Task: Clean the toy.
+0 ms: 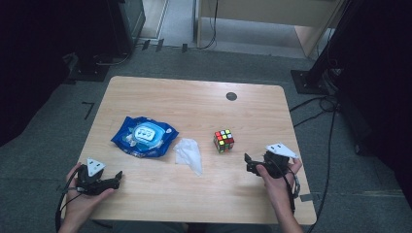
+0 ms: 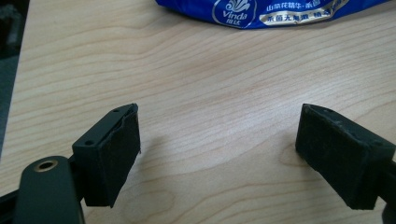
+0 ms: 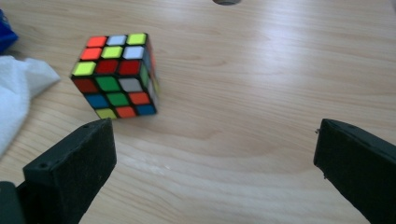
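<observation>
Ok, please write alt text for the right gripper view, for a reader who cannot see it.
A scrambled multicoloured puzzle cube sits on a light wooden table, ahead and left of the right gripper, whose two black jaws stand wide open. A crumpled white tissue lies at the left edge.

A light wooden table [image 1: 194, 104] with rounded corners stands on grey carpet [image 1: 46, 141]. Beyond its far edge stand dark stand bases [image 1: 90, 73], trailing black cables [image 1: 316, 104] and pale wooden furniture [image 1: 272, 12]; the sides are dark.

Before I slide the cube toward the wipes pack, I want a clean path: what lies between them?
A crumpled white tissue lies between the cube and the blue wipes pack, seen in the high view.
</observation>
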A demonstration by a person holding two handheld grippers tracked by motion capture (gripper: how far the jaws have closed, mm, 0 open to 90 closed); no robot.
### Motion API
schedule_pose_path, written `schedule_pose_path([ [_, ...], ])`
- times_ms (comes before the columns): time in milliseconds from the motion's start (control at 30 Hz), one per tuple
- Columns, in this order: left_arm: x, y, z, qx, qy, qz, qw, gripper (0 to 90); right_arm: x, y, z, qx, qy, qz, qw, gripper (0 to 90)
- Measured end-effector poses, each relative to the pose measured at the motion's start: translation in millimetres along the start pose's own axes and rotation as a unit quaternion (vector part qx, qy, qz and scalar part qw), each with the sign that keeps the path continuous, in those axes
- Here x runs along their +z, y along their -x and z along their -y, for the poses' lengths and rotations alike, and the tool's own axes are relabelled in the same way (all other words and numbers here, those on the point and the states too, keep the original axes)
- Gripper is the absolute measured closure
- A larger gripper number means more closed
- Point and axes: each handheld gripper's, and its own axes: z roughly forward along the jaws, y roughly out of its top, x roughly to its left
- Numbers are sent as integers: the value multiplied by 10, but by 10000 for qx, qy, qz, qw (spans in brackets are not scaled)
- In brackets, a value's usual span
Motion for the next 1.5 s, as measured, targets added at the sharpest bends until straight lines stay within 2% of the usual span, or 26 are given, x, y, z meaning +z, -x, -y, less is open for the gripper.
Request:
schedule_pose_path([
  [100,-1,-28,12,-24,23,-48,10000,136,-72,121,68,41,-59,111,9999,0],
  [333,24,-55,42,-215,127,111,9996,133,-211,352,195,208,-129,264,9993,0],
  [467,41,-86,39,-413,64,214,9989,123,-270,427,249,229,-150,299,9992,0],
  [667,41,-86,39,-413,63,211,9989,117,-350,565,320,292,-152,325,9989,0],
  [1033,41,-86,38,-414,61,213,9989,117,-422,789,562,344,-359,420,9979,0],
  [1333,41,-87,38,-414,61,215,9989,117,-368,869,738,372,-609,395,9967,0],
  [1500,41,-86,39,-415,62,214,9989,117,-308,857,814,356,-767,403,9956,0],
])
